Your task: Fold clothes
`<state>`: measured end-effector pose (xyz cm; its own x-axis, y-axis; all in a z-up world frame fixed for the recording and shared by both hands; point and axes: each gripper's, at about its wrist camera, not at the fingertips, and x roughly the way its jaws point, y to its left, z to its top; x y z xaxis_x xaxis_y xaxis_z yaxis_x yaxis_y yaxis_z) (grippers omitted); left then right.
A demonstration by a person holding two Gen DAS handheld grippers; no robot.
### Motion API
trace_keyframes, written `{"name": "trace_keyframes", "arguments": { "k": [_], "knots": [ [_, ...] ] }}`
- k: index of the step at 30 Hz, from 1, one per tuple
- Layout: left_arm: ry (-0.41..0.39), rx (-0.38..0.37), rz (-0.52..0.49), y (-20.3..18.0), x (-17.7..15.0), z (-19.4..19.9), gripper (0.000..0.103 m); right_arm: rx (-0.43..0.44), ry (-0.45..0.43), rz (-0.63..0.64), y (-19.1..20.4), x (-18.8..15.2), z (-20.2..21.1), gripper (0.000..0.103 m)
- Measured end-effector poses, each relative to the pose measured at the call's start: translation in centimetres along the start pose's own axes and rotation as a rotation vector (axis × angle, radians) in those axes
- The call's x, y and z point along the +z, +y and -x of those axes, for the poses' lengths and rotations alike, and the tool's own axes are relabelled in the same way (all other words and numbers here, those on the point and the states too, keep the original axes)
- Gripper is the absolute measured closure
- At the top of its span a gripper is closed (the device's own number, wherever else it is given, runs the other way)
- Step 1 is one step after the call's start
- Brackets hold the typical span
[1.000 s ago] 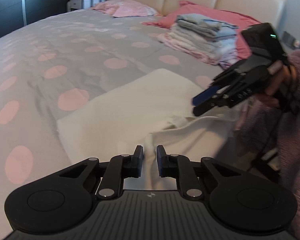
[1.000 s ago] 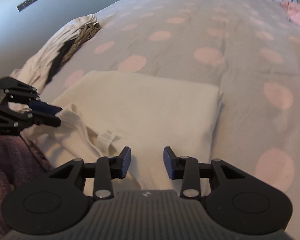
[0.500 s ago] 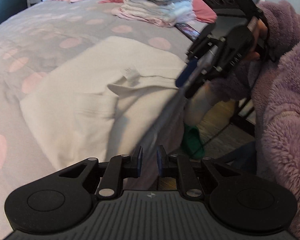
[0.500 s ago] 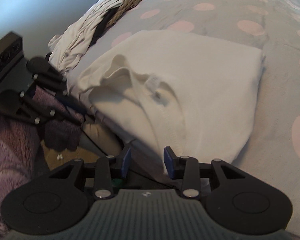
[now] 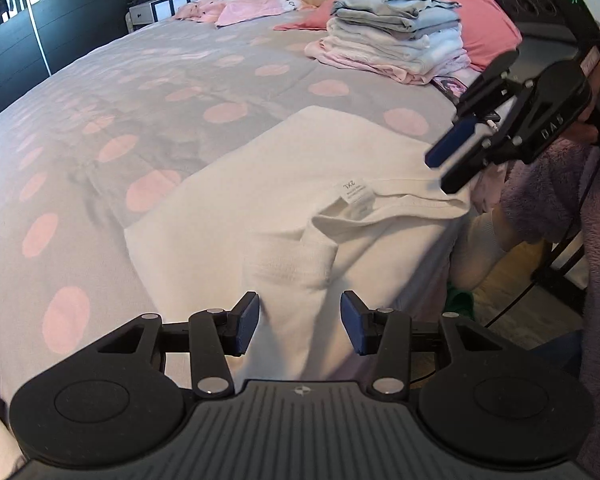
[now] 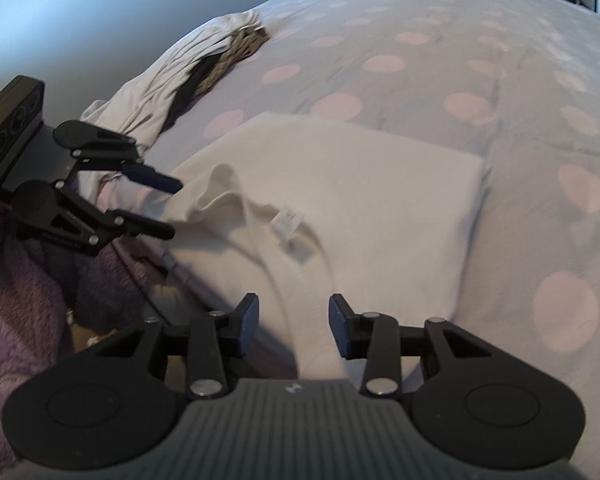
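Left gripper (image 5: pixel 299 322) has its jaws wide apart, hovering just over the near edge of the cream shirt (image 5: pixel 284 200) on the spotted bed (image 5: pixel 140 92); right gripper (image 6: pixel 293 324) likewise spread, over that shirt's collar end, gripping nothing

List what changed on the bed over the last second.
The left gripper opened, letting go of the white shirt, whose collar end now lies flat by the bed edge. The right gripper stays open. The folded pile is unchanged.
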<state>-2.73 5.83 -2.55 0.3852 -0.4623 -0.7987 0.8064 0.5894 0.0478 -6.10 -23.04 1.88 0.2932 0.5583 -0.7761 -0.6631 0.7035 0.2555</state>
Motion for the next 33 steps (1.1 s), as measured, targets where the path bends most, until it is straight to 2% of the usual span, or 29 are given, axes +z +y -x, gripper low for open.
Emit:
{"name": "trace_keyframes", "arguments": {
  "k": [4, 6, 7, 8, 11, 16, 20, 23, 27, 31, 33],
  "knots": [
    [0.014, 0.01, -0.009, 0.0, 0.4, -0.9, 0.06, -0.045, -0.007, 0.004, -0.1, 0.6, -0.2, 0.057],
    [0.017, 0.004, -0.031, -0.2, 0.4, -1.2, 0.074, -0.057, 0.005, 0.006, -0.2, 0.7, -0.5, 0.056],
    [0.018, -0.008, -0.049, -0.4, 0.3, -1.1, 0.086, -0.059, 0.011, 0.006, -0.2, 0.6, -0.6, 0.056],
    [0.015, -0.014, -0.066, -0.7, 0.2, -0.9, 0.09, -0.061, 0.016, 0.007, -0.2, 0.5, -0.7, 0.056],
    [0.013, -0.041, -0.112, -1.4, -0.5, 0.0, 0.096, -0.067, 0.033, 0.009, -0.3, 0.3, -1.0, 0.055],
    [0.046, -0.065, -0.196, -2.5, -2.0, 0.5, 0.096, -0.078, 0.06, 0.012, -0.4, 0.0, -1.4, 0.055],
    [0.104, -0.04, -0.277, -3.5, -2.8, -0.4, 0.094, -0.087, 0.082, 0.014, -0.6, -0.2, -1.7, 0.055],
    [0.156, -0.04, -0.336, -4.2, -3.4, -1.0, 0.093, -0.099, 0.155, 0.024, -0.6, -0.7, -2.7, 0.054],
    [0.185, -0.043, -0.335, -4.2, -3.9, -0.8, 0.092, -0.139, 0.231, 0.065, -0.3, -1.8, -3.4, 0.054],
    [0.223, -0.07, -0.364, -4.7, -4.4, -0.6, 0.084, -0.157, 0.233, 0.064, -0.4, -2.2, -2.4, 0.054],
    [0.176, -0.085, -0.358, -4.9, -4.2, 0.3, 0.084, -0.155, 0.193, 0.054, -0.4, -1.9, -1.3, 0.054]
  ]
}}
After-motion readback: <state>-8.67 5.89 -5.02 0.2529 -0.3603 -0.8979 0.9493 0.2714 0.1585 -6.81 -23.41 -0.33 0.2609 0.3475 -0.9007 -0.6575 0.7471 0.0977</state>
